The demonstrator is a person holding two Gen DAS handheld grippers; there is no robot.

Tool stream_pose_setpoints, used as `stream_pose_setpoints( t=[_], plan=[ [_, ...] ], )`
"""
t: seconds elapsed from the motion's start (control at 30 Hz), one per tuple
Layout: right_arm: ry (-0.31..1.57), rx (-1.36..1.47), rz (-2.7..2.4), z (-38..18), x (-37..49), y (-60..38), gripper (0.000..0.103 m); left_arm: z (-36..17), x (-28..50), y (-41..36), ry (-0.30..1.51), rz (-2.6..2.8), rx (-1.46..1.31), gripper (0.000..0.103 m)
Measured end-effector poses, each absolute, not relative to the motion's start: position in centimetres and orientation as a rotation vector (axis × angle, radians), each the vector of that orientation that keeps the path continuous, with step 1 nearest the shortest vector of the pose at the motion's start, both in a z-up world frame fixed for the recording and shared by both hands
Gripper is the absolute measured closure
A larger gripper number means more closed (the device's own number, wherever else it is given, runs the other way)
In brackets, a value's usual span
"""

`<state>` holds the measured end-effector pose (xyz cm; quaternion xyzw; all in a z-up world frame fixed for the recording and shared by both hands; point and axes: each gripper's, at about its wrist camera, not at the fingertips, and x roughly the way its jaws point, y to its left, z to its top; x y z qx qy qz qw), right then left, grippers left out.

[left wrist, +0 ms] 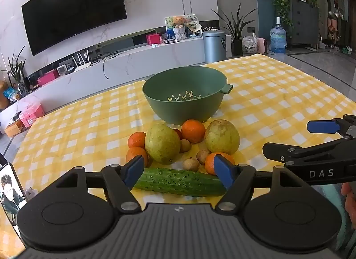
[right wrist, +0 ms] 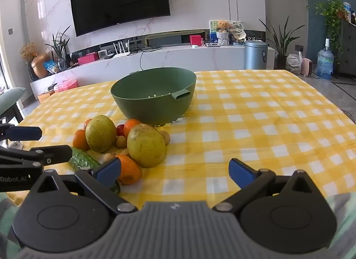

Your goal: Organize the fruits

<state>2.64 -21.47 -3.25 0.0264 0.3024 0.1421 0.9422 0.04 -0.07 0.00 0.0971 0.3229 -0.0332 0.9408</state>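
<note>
Yellow checked cloth covers the counter (left wrist: 278,85), with a TV wall and a low cabinet behind it. A green bowl (left wrist: 184,101) stands near the middle, with only its drain holes showing inside, so it looks like the place meant for the fruit. The fruit lies heaped just in front of it: two pears (left wrist: 162,143), oranges (left wrist: 193,130), a few small brown fruits (left wrist: 190,164), and a cucumber (left wrist: 180,182) lying crosswise at the near edge of the heap.

Left gripper (left wrist: 179,171) hangs over the cucumber with its fingers spread wide and pinching nothing; the cucumber lies between the blue pads but they do not press on it. Right gripper (right wrist: 175,171) hovers beside the heap, its fingers also spread and empty, above bare cloth, with one pad in front of an orange (right wrist: 129,170). By my reading nothing has yet gone into the bowl, and both hands are poised for a first pick.

Only the left view shows the cucumber whole and a phone (left wrist: 10,194) at the counter's left edge. Only the right view shows a small red fruit (right wrist: 120,130) clearly, and the bowl's spout (right wrist: 181,96) from the side.
</note>
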Motion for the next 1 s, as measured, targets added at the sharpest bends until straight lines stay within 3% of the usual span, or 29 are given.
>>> stream_pose_setpoints(
  t=[1.0],
  plan=[
    [0.642,0.056,0.293,-3.4,3.0,-21.2,0.004,-1.0,0.1,-0.3,0.672,-0.077,0.181,0.019]
  ],
)
